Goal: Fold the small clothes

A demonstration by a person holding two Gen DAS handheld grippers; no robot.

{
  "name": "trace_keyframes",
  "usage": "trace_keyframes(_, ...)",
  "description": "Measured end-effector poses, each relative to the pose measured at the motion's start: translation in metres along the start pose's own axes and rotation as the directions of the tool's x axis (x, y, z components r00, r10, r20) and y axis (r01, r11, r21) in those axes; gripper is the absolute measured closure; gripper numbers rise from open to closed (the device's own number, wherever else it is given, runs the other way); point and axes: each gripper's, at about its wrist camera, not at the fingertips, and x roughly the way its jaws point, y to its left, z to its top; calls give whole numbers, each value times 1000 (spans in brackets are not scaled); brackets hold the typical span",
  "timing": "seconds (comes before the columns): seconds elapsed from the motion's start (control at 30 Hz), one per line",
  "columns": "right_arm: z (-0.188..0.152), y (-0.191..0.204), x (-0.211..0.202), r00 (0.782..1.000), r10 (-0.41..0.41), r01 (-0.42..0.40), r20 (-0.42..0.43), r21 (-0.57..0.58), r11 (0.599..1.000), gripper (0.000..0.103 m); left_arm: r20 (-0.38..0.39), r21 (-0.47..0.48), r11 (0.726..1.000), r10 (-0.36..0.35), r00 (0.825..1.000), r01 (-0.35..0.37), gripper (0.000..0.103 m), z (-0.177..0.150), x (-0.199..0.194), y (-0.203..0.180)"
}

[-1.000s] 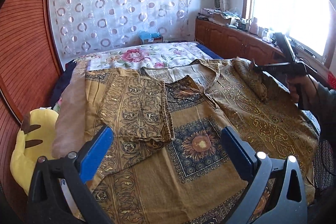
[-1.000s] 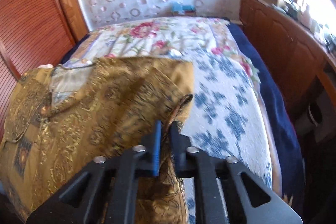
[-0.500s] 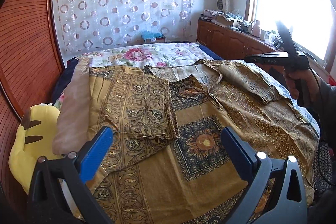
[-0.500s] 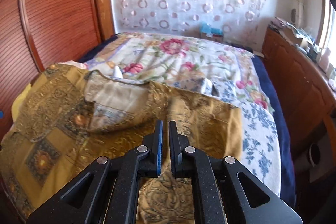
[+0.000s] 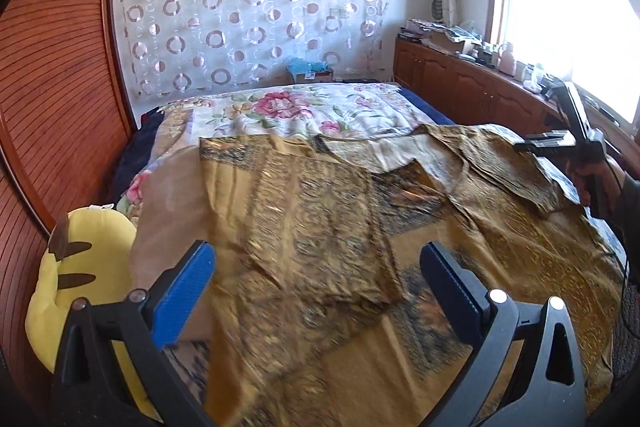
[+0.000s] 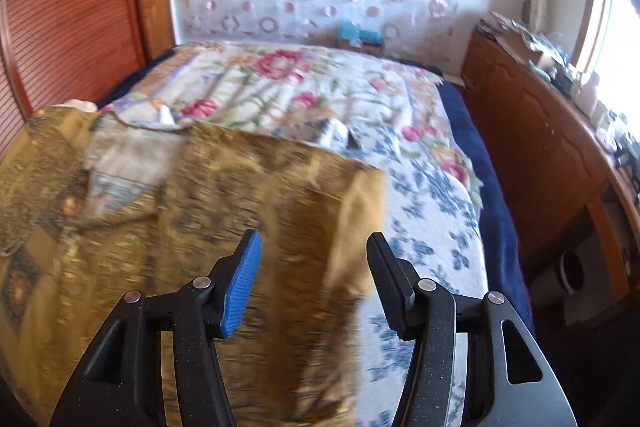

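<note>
The right gripper (image 6: 312, 279), which was clamped on the cloth half a second ago, is now standing released, its jaws spread apart with nothing between them. The mustard-gold patterned shirt (image 5: 360, 247) is lying spread across the bed, filling the lower and middle part of the left wrist view. Its right-hand sleeve (image 6: 280, 195), carried inward over the last second, is now resting folded over the body of the garment, its edge lying in the centre of the right wrist view against the white floral bedspread (image 6: 420, 187). In the left wrist view the same gripper is appearing at the right edge of the frame, hovering just above that fold.

The left gripper (image 5: 316, 279) is hanging released too, wide apart at the bottom of its frame, holding nothing, over the other sleeve (image 5: 304, 219), which is already lying folded in at centre left. A yellow plush cushion (image 5: 80, 267) is sitting at the lower left, beside the bed.

Judging from this, both sleeves are now in, so the side folds appear finished; what is probably coming next is doubling the shirt lengthwise, hem toward collar. Both views are blurring with motion.
</note>
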Motion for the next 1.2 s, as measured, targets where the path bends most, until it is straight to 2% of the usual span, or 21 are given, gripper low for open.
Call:
trace_keyframes(0.27,-2,-24,34,998,30,-30,-59,9,1000,47,-54,-59,997,38,998,-41,5,28,49,44)
trace_keyframes(0.3,-3,-25,35,998,36,-36,-60,9,999,47,-60,-65,997,40,997,-44,8,30,54,49)
trace_keyframes(0.33,-4,-26,35,998,42,-42,-55,13,999,47,-67,-71,997,38,997,-43,17,33,61,55)
trace_keyframes(0.4,-6,-26,35,998,49,-49,-48,13,999,47,-86,-76,996,37,996,-43,26,38,71,62)
trace_keyframes(0.63,-11,-29,33,997,58,-57,-41,16,998,45,-131,-98,993,49,990,-62,47,54,104,81)
trace_keyframes(0.87,-10,-31,33,997,58,-58,-43,14,998,43,-159,-119,991,34,987,-53,50,64,122,88)
trace_keyframes(1.07,0,-30,43,995,77,-78,-56,-10,997,42,-179,-128,991,17,984,-40,76,64,129,90)
trace_keyframes(1.1,3,-31,46,995,75,-76,-59,-7,997,41,-176,-125,991,16,984,-39,89,64,129,89)
trace_keyframes(1.13,6,-31,48,995,75,-75,-60,-4,997,41,-174,-121,992,11,985,-32,95,65,128,88)
trace_keyframes(1.2,12,-33,52,995,76,-76,-62,-1,997,41,-161,-116,993,5,987,-24,100,68,124,86)
